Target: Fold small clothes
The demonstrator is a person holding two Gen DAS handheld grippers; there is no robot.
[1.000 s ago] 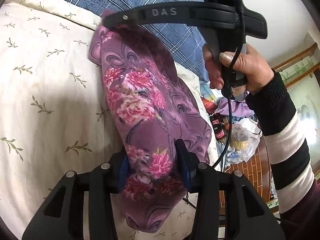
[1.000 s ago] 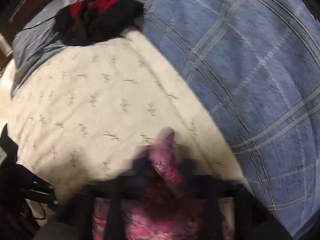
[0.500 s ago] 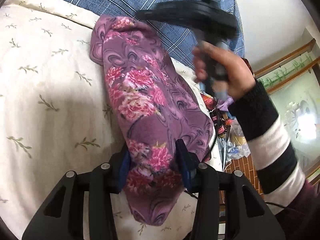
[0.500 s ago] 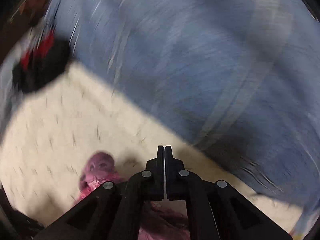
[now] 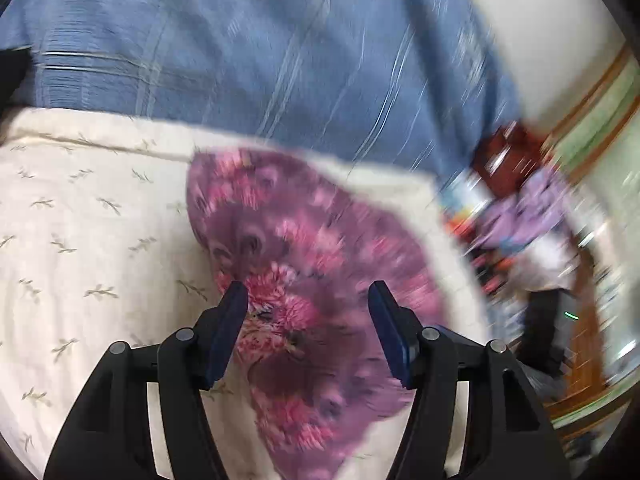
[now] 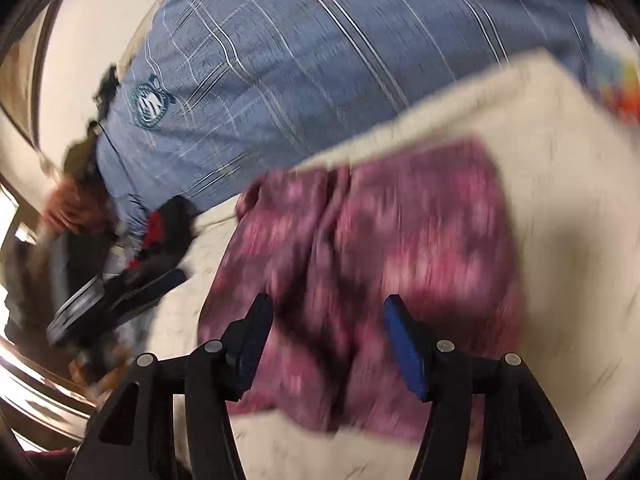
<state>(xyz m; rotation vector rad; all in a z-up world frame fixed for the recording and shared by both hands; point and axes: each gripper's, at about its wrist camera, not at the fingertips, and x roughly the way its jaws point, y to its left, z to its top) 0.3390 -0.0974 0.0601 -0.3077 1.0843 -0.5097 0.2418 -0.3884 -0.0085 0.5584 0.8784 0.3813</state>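
A purple garment with pink flowers (image 5: pixel 312 240) lies folded on the cream leaf-print sheet (image 5: pixel 80 240). My left gripper (image 5: pixel 308 294) hovers over its near end. Its jaws are opening and the blue pads stand clear of the cloth on both sides. In the right wrist view the same garment (image 6: pixel 380 240) shows as a blurred rectangle. My right gripper (image 6: pixel 328 306) is over its near edge, jaws opening, with nothing pinched between the pads. The left gripper's blurred fingers (image 6: pixel 160 284) show at the left of that view.
A blue plaid quilt (image 5: pixel 280 60) lies heaped behind the sheet, also filling the top of the right wrist view (image 6: pixel 320 60). A black and red cloth pile (image 6: pixel 160 232) sits at the sheet's far left. Cluttered bags and furniture (image 5: pixel 532 220) stand past the bed's right edge.
My left gripper let go of the garment, opened and lifted back. My right gripper went from shut to open, swung across and rolled, and now looks down on the garment.
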